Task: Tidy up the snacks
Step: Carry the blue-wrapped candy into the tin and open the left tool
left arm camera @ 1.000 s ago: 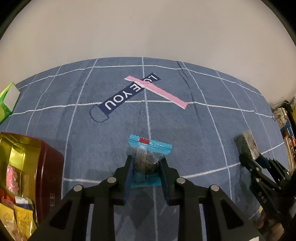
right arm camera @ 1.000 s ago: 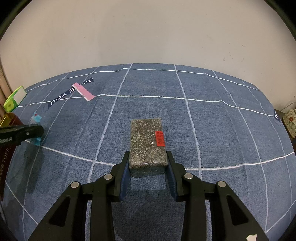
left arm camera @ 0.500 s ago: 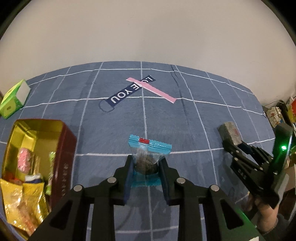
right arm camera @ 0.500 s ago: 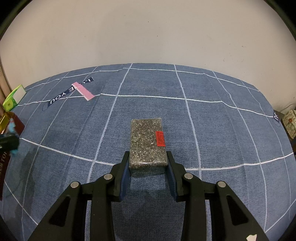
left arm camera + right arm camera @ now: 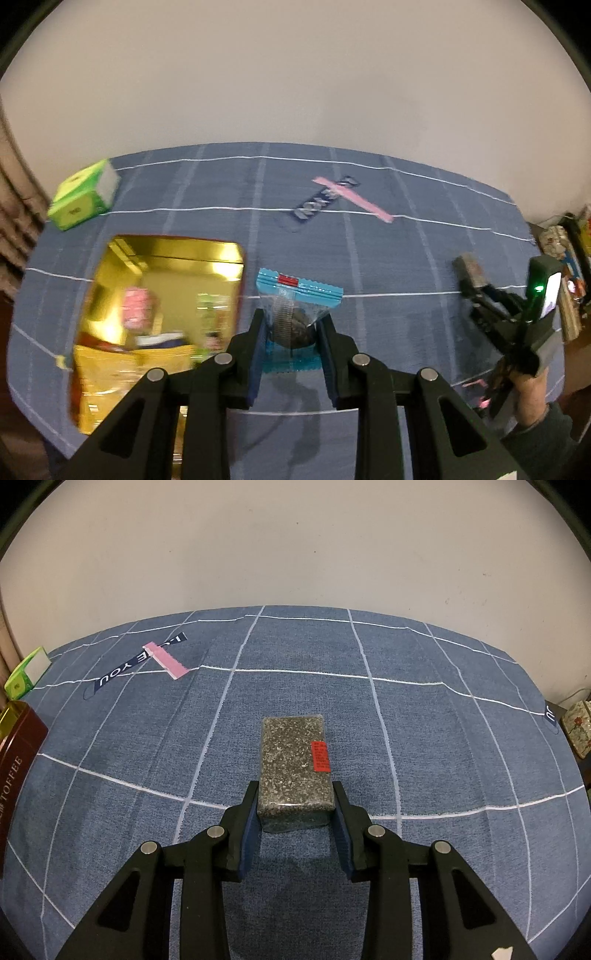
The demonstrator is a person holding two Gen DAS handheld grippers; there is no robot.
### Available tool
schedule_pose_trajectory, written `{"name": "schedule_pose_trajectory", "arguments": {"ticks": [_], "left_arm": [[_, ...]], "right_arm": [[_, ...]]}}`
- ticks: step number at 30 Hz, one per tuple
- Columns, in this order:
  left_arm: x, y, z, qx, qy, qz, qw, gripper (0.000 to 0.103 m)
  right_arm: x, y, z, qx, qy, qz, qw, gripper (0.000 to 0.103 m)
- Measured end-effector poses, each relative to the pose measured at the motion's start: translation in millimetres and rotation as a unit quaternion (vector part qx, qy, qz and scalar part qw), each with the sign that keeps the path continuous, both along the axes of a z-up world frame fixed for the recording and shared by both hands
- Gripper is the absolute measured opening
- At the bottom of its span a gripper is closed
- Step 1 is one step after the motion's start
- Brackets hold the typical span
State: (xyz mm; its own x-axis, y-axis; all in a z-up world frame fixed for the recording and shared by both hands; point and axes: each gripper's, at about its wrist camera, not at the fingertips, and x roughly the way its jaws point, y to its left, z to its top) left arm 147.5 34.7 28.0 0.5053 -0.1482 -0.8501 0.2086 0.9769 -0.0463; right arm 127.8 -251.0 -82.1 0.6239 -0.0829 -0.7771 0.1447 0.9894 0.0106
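**A:** Grippers first – left gripper (image 5: 291,332) is pinching a clear packet (image 5: 295,306) with a blue crimped top and a red sticker, something dark and round inside. Both pads press on its lower half and the top sticks up past the fingertips. It's held up off the blue cloth (image 5: 388,314).

**B:** And where's that next to the tin?

**A:** Tin (image 5: 155,258) sits just left of the packet in the left view, open, gold inside, dark red outside. Pink, green and yellow wrappers are in it, but that part is smeared so I can't name them. A green box (image 5: 83,199) lies further back by the cloth's left edge.

**B:** Right side?

**A:** Right gripper (image 5: 293,805) is clamped on a speckled grey block (image 5: 293,764) in clear wrap, red label on its right side. Pads grip the near end and the rest pokes forward. From the left camera you can see that gripper and the hand (image 5: 528,391) holding it, out at the cloth's right side, well apart from the tin.

**B:** Anything loose on the cloth?

**A:** Just a pink strip (image 5: 166,661) lying across a printed dark "YOU" band (image 5: 122,670), far side of the table – nothing near it.
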Motion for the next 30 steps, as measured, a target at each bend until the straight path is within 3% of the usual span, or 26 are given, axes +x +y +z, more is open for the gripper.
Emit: {"name": "schedule_pose_trajectory", "arguments": {"ticks": [16, 30], "left_arm": [[26, 99, -20, 0.067, 0.015, 0.057, 0.9960, 0.027], [50, 128, -57, 0.092, 0.056, 0.075, 0.9914, 0.027]], "right_arm": [[1, 0, 0, -0.004, 0.001, 0.002, 1.000, 0.033], [1, 1, 0, -0.004, 0.001, 0.002, 1.000, 0.033]]}}
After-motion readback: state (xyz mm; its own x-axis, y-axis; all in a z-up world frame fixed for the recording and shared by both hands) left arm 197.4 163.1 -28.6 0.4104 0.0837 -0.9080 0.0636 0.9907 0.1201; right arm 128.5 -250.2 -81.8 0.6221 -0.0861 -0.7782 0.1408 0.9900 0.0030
